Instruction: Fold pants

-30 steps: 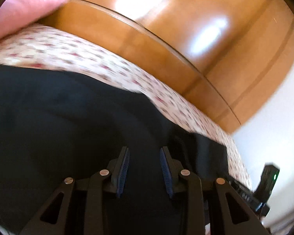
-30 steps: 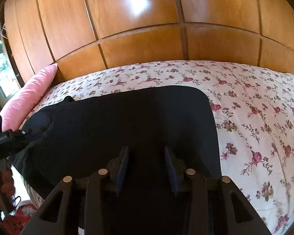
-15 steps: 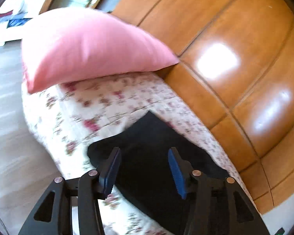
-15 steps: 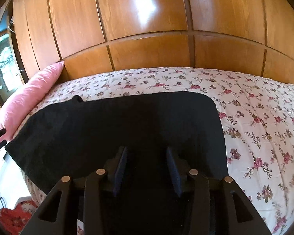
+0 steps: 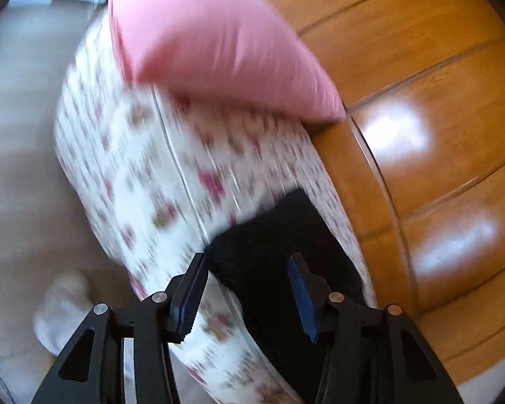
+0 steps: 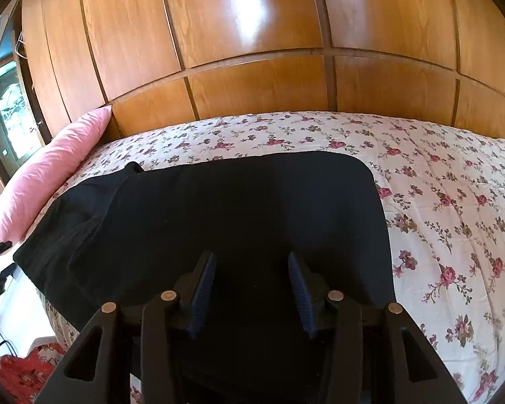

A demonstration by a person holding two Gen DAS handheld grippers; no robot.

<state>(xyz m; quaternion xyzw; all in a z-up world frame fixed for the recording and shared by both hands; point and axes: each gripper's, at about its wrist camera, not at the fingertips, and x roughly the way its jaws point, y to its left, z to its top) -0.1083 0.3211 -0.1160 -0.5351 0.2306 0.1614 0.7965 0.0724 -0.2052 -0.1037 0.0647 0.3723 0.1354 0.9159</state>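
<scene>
Black pants (image 6: 239, 208) lie folded lengthwise and flat across the floral bed cover (image 6: 437, 185). My right gripper (image 6: 251, 259) hovers over their near right part. Its jaws are opening, with only cloth lying beneath them and nothing pressed between the pads. In the blurred left wrist view, the narrow end of the pants (image 5: 269, 252) reaches toward the pink pillow (image 5: 212, 43). My left gripper (image 5: 247, 262) stands open just above that end, its fingers to either side of the cloth's corner without touching it.
Wooden panelling (image 6: 252, 77) runs behind the bed. The pink pillow (image 6: 50, 171) lies at the bed's left end. Bare floor (image 5: 17, 134) lies beyond the bed's edge, with a white thing (image 5: 64, 303) on it. A red patterned cloth (image 6: 20, 370) lies on the floor.
My left gripper swung from over the pants' middle to their end by the pillow, rolled and opened wider. The pants' left end, bunched before, now lies flat. The right gripper stayed put, jaws slightly wider.
</scene>
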